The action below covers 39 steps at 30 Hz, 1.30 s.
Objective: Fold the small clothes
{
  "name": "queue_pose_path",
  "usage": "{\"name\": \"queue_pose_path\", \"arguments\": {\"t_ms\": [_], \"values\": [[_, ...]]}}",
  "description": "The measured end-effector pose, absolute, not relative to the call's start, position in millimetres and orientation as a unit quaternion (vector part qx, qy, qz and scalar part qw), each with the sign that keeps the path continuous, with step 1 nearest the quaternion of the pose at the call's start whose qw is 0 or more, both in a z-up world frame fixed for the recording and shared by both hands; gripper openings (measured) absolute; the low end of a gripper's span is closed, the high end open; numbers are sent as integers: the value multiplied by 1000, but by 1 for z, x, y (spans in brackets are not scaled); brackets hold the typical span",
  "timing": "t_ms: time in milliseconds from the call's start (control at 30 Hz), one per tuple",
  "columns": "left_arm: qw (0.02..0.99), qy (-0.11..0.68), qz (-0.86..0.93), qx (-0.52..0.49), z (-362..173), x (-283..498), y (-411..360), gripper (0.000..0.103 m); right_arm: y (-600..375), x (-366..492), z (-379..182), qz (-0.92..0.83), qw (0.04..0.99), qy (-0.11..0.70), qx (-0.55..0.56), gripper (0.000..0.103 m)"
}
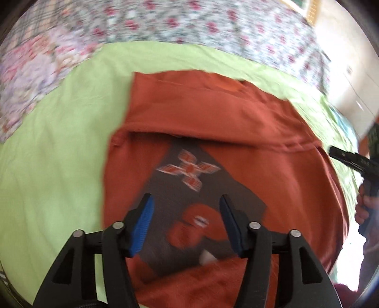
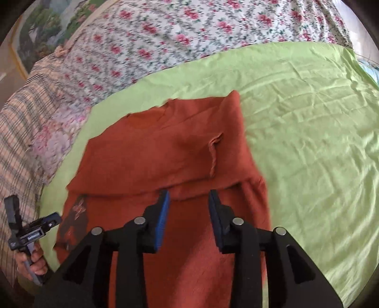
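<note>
A rust-orange T-shirt (image 1: 213, 113) lies on a light green sheet (image 1: 59, 142), its far part folded over toward me. A dark printed panel (image 1: 189, 180) with an X design shows on it. My left gripper (image 1: 186, 200) is open and empty, above the print. In the right wrist view the same shirt (image 2: 165, 151) lies folded with a sleeve seam on top. My right gripper (image 2: 189, 195) is open and empty, hovering at the fold's near edge. The other hand-held gripper shows at the right edge of the left view (image 1: 350, 161) and at the left edge of the right view (image 2: 26, 232).
The green sheet (image 2: 308, 142) covers a bed. A floral bedspread (image 2: 177, 40) lies beyond it, with a plaid pillow (image 2: 21, 142) at the left. A framed picture (image 2: 42, 21) stands at the far left. White furniture (image 1: 353, 78) stands at the right.
</note>
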<state>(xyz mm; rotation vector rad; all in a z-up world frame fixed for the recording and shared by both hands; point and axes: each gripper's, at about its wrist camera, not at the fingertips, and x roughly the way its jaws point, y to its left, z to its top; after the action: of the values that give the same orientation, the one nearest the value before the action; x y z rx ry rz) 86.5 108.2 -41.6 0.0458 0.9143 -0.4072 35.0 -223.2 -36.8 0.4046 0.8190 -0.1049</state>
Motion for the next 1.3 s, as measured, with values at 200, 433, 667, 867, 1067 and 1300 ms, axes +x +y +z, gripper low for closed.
{"name": "queue_pose_path", "arguments": {"t_ms": [200,433,667,867,1067,1300], "values": [[823,489,-288,35,-62,63,79,61,-193,5,-46,-25,891,415,182,36],[794,509,-330,36,-71,-11,118,61,-191,-36,-40,-23,890,419,179,36],[813,521,-260,12,-78,-51,173,65,-178,-85,-39,-10,887,442,131,51],[805,524,-263,-93,-79,-42,196,70,-178,-130,-46,-7,881,458,122,51],[803,505,-285,-140,-77,-49,214,74,-183,-167,-71,21,872,463,158,51],[805,492,-281,-178,-75,-49,238,74,-171,-159,-116,40,851,493,174,51]]}}
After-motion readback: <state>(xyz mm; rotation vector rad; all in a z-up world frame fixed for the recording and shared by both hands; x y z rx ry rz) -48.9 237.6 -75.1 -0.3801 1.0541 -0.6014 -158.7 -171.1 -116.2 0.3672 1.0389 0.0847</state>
